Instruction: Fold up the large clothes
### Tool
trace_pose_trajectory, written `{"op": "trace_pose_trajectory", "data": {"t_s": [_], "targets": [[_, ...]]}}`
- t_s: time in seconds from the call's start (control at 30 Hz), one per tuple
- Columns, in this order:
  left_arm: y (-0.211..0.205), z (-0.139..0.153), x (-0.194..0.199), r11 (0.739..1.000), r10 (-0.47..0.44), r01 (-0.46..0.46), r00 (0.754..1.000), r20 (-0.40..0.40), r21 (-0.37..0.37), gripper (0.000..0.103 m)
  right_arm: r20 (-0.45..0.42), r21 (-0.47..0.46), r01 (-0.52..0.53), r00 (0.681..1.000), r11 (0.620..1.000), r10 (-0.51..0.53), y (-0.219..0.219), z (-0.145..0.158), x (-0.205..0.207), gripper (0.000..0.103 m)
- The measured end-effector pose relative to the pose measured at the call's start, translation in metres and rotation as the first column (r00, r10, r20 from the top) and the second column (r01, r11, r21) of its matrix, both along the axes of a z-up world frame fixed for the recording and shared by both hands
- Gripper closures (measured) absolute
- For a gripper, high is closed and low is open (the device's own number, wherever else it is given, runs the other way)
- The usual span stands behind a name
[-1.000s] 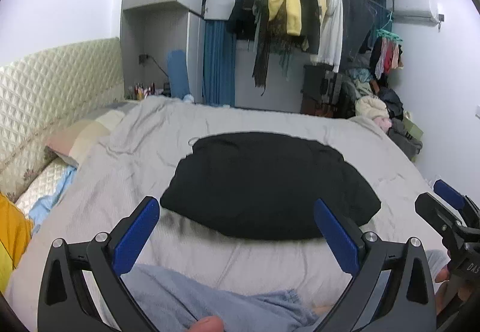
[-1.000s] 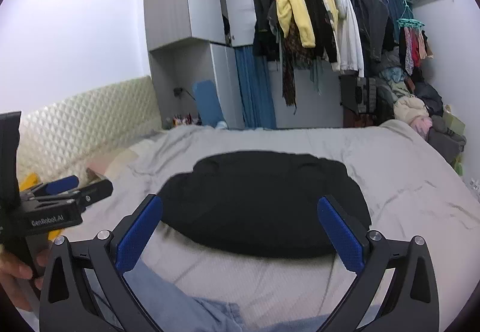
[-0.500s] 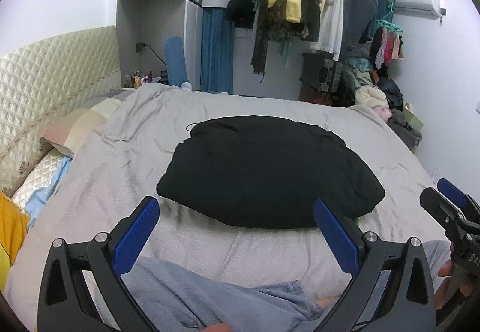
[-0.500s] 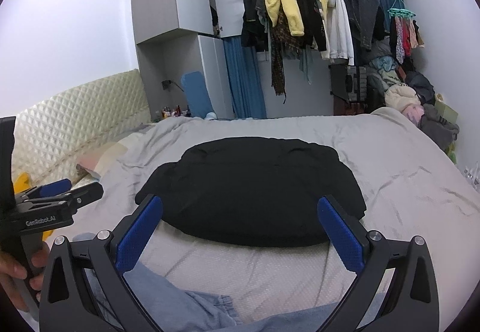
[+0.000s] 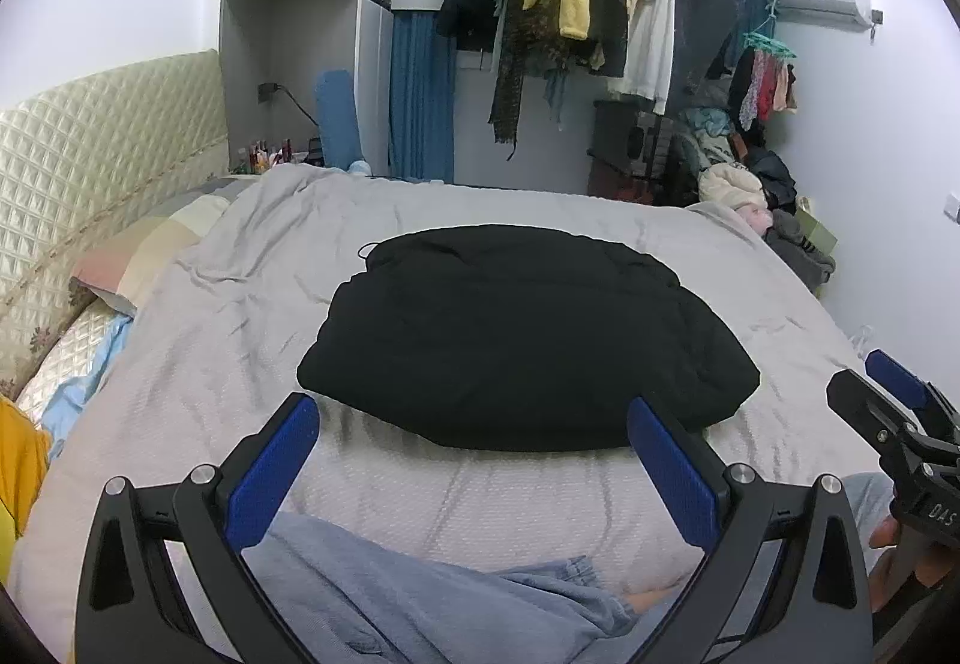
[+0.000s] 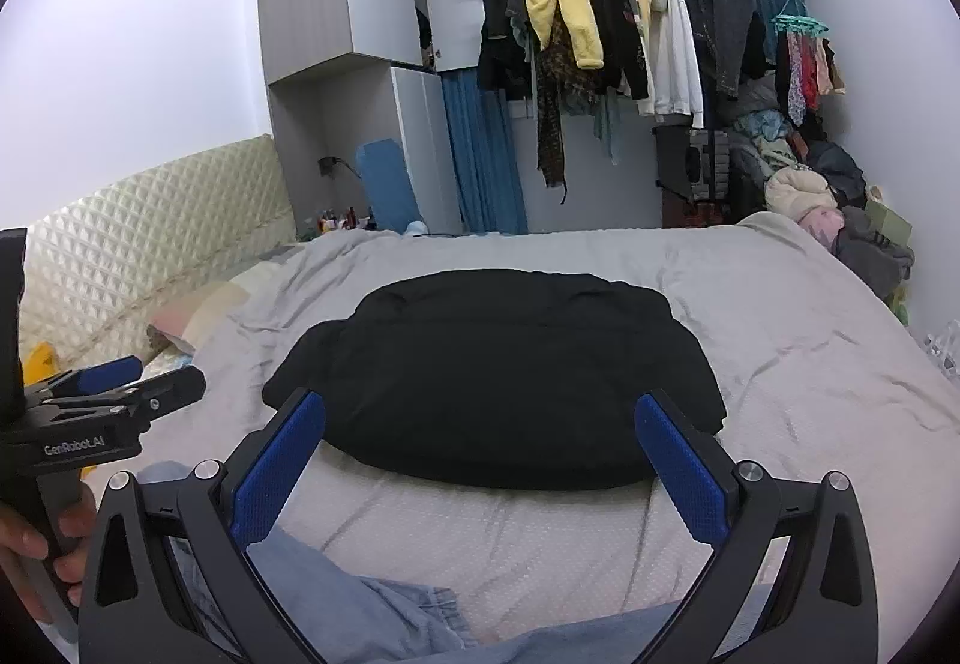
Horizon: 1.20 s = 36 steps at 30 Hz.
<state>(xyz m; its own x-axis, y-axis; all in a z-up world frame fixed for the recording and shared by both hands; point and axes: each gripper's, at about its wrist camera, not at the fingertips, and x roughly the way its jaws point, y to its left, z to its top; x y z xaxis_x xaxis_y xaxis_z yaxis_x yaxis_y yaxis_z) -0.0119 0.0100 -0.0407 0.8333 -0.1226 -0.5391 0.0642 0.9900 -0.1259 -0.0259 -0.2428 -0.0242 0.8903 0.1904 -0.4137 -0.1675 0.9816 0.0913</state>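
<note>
A black garment (image 5: 522,340) lies folded in a thick bundle on the grey bed cover (image 5: 240,340); it also shows in the right wrist view (image 6: 498,382). My left gripper (image 5: 471,460) is open and empty, held above the near edge of the bed, short of the garment. My right gripper (image 6: 480,454) is open and empty too, at about the same distance from it. Each gripper shows at the side of the other's view: the right one (image 5: 900,418) and the left one (image 6: 108,394).
The person's legs in blue jeans (image 5: 390,598) lie at the near bed edge. A padded headboard (image 5: 90,153) and pillows (image 5: 144,256) are on the left. A clothes rail (image 6: 630,15) and a heap of clothes (image 6: 828,208) stand beyond the bed.
Both views have shifted slightly; the garment now sits a little lower and nearer in the frame than half a second ago. Both grippers stay open.
</note>
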Motion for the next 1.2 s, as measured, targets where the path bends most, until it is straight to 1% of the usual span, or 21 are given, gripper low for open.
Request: {"op": "trace_pose_trajectory", "data": {"t_s": [0.47,1.2], "targets": [[0.002,0.003,0.000,1.000,0.019,-0.019,1.000,0.000,-0.007,0.000,-0.008,0.012,0.026,1.000,1.000,-0.026,-0.008,-0.003,-0.001,0.000],[-0.002,0.009,-0.003,1.000,0.015,-0.015,1.000,0.006,-0.003,0.000,0.019,0.013,0.027,0.999,1.000,-0.027,-0.012,0.004,-0.007,0.000]]}}
